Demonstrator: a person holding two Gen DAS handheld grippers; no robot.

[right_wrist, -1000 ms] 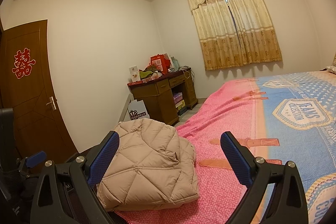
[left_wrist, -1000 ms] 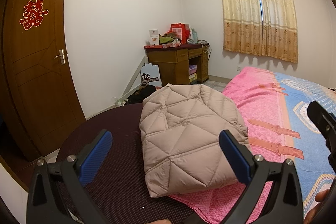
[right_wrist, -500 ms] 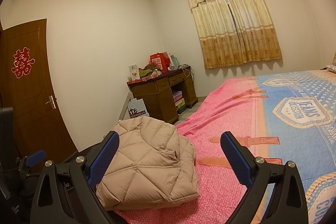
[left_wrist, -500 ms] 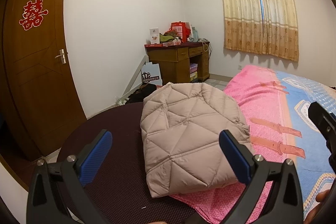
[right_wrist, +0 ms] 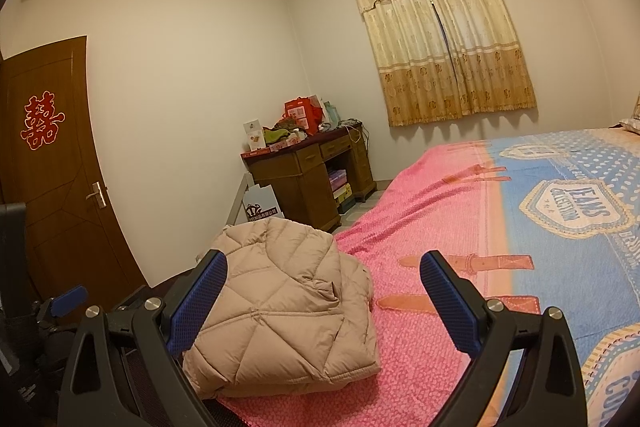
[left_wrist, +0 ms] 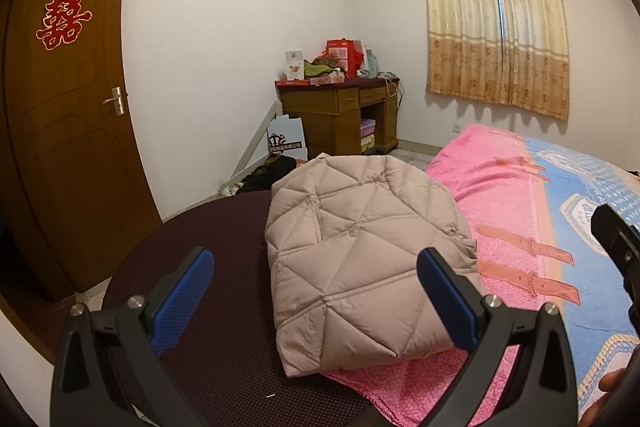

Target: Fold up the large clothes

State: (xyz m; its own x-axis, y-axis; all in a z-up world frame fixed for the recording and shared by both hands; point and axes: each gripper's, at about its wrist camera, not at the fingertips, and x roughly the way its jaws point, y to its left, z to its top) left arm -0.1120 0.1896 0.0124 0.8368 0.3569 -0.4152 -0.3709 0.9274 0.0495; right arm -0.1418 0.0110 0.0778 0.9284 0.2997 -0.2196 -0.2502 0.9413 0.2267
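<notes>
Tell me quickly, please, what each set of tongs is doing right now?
Left tongs: open, holding nothing, above the folded jacket.
Right tongs: open, holding nothing, over the bed.

The big bed (right_wrist: 460, 347) has a pink and blue blanket (right_wrist: 520, 227) spread flat over it. One end of the bed shows a dark purple cover (left_wrist: 200, 247). A puffy beige jacket (left_wrist: 360, 259) lies folded on the bed. It rests partly on the dark cover and partly on the pink edge of the blanket.
</notes>
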